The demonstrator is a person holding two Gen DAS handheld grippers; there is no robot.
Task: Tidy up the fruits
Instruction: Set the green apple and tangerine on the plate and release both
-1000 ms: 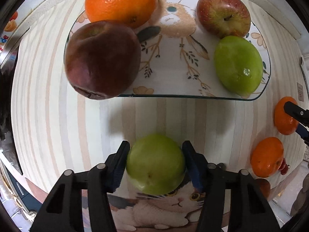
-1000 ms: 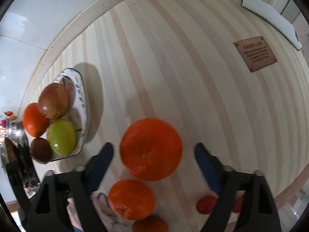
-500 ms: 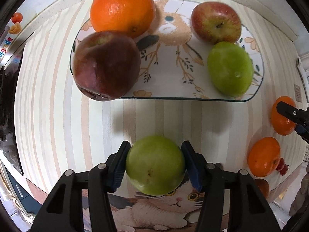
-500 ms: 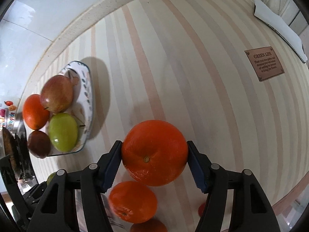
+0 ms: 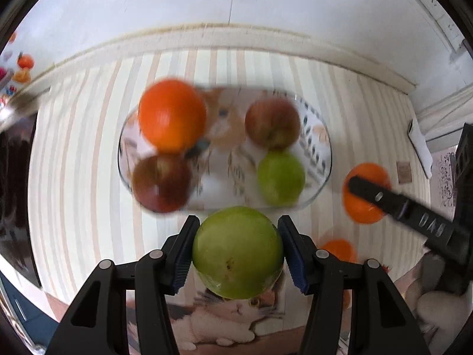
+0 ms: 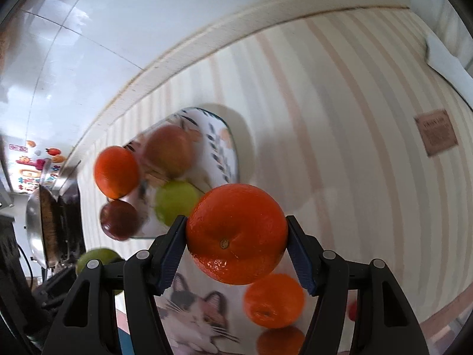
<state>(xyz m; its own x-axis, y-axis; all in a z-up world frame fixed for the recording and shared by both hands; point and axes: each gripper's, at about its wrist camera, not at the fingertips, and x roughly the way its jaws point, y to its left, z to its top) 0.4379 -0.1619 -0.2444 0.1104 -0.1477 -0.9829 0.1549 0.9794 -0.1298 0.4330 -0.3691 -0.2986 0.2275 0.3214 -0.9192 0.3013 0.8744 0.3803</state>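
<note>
My left gripper is shut on a green apple and holds it off the table, in front of the patterned glass plate. On the plate lie an orange, a red apple, a dark red apple and a second green apple. My right gripper is shut on a large orange, lifted to the right of the plate. The left wrist view shows that orange at the right, with a finger of the right gripper across it.
A cat-print mat lies near the front edge with small oranges on it. A metal pan stands at the table's left end. A brown label and a white cloth are at the right. The wall runs behind the plate.
The right jaws closed onto the large orange, then lifted it. The left gripper rose with the green apple, so the plate now looks smaller and farther away.
</note>
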